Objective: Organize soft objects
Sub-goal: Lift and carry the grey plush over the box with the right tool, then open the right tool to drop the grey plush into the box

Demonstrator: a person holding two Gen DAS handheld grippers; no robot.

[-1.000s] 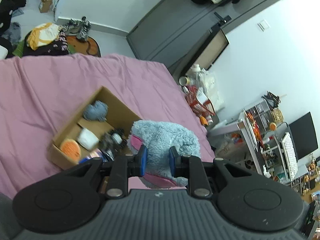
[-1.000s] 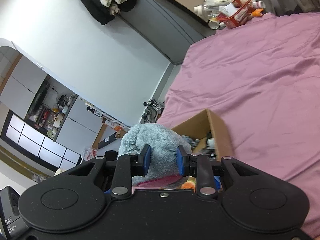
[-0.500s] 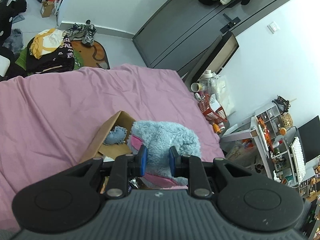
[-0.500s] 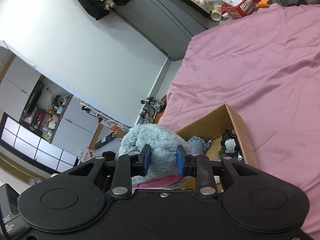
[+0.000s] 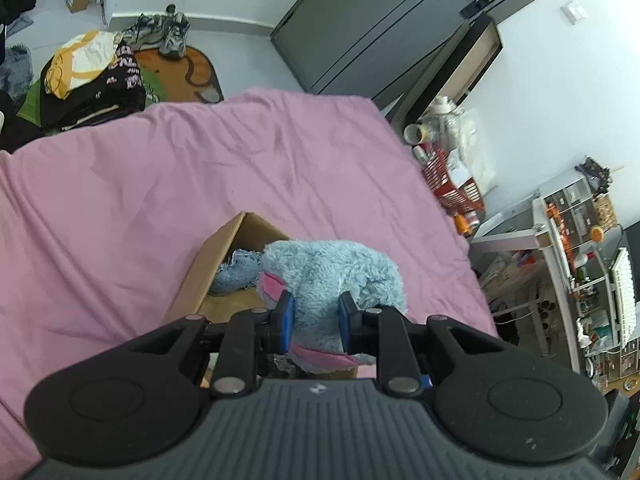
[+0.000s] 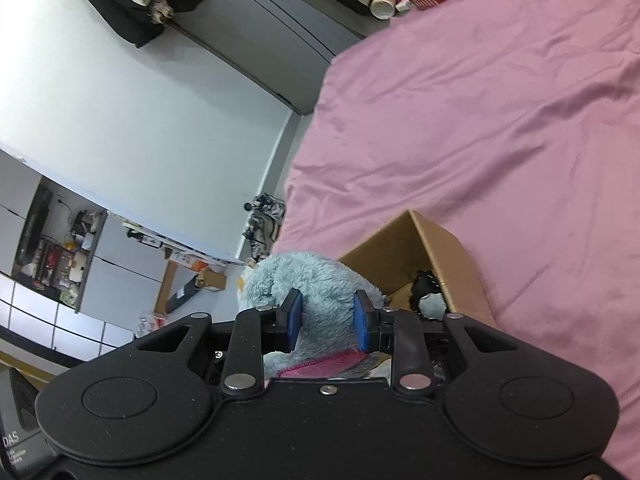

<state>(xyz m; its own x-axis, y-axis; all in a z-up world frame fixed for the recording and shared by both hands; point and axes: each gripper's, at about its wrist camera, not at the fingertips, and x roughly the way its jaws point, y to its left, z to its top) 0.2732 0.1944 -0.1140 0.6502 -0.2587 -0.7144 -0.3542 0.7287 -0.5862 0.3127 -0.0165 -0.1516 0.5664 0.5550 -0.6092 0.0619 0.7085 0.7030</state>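
Both grippers hold one fluffy light-blue plush toy with pink trim. In the left wrist view my left gripper (image 5: 314, 320) is shut on the plush toy (image 5: 336, 272), its blue pads pressed into the fur. In the right wrist view my right gripper (image 6: 326, 326) is likewise shut on the plush toy (image 6: 308, 280). The toy hangs just over an open cardboard box (image 5: 224, 256) on the pink bed. Inside the box lie a small denim-blue soft piece (image 5: 236, 274) and a dark toy (image 6: 428, 290); the rest of the contents are hidden by the plush and the grippers.
The pink bedsheet (image 5: 160, 184) spreads wide around the box. A red basket with bottles (image 5: 452, 184) stands past the bed's far corner beside shelves and a desk. Clothes, shoes and a brown mat (image 5: 96, 72) lie on the floor beyond the bed.
Both grippers have carried the plush lower and over the box. The box has slid nearer and under the grippers, so most of its contents are now covered.
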